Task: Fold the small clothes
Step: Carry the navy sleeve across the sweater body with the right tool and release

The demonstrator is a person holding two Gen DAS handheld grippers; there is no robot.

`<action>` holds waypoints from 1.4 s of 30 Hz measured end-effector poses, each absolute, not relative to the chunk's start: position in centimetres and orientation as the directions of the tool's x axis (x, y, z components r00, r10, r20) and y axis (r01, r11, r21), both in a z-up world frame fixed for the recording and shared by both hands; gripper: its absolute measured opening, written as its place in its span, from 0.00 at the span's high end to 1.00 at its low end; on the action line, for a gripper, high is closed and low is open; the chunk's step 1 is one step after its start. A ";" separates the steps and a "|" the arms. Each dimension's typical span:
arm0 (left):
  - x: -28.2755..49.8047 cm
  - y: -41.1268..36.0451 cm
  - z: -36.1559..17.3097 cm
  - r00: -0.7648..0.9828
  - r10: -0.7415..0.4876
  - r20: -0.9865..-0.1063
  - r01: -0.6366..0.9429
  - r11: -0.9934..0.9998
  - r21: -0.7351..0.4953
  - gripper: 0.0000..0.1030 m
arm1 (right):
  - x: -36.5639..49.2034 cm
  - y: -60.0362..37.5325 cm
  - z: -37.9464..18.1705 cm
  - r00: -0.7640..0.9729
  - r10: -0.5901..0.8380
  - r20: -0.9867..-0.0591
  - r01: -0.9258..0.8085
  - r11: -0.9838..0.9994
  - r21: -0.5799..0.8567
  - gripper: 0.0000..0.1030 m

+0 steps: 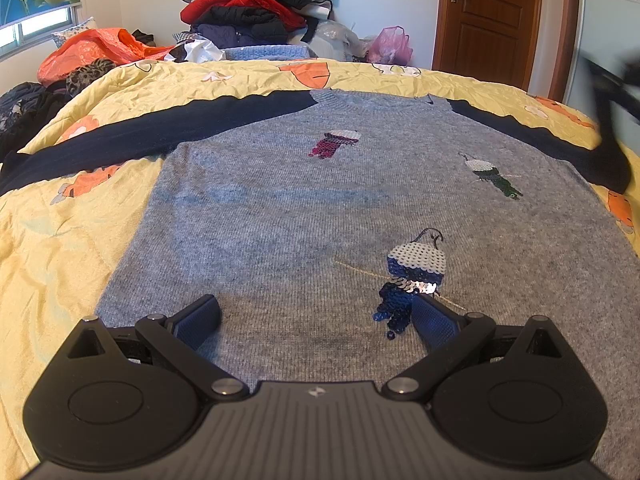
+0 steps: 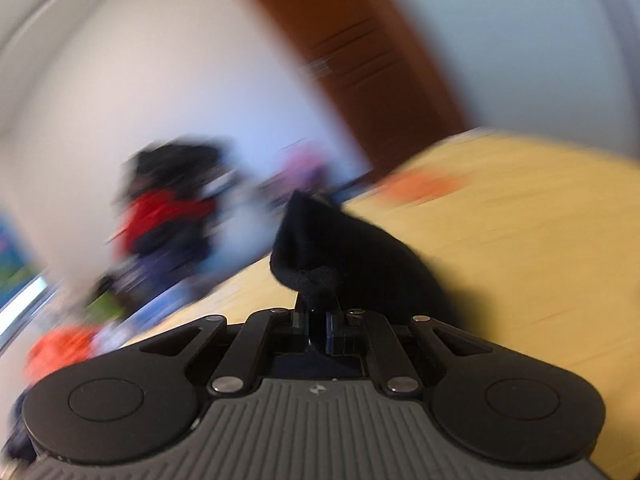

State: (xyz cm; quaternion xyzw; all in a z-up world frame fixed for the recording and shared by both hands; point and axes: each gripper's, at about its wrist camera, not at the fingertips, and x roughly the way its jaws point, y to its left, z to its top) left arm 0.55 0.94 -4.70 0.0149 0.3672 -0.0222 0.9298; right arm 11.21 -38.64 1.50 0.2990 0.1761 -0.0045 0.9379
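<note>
1. The left gripper hangs over the lower body of the sweater, its jaws spread wide with nothing between them; the ribbed blue pads sit just above the knit
2. The right gripper has its jaws pinched tight on a bunch of dark, fuzzy knit, the sweater's navy sleeve, which rises in a soft peak above the fingers
3. The sweater lies flat, front up, on the bed; its body is grey fine-gauge knit with a ribbed round neck, and the navy sleeves stretch out to both sides
4. Three sequinned jellyfish motifs shine on the grey front, domed white caps over blue, magenta and green scales
5. The quilt under it is crinkled yellow cotton with orange flower prints
6. Beyond, a heap of clothes is piled against the wall, beside a panelled brown door
</note>
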 end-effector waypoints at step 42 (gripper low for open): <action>21.3 -4.8 -2.2 0.601 -0.353 -0.717 0.131 0.929 -0.346 0.94 | 3.9 -28.2 -6.3 0.856 0.312 -0.411 0.004 0.792 0.611 0.40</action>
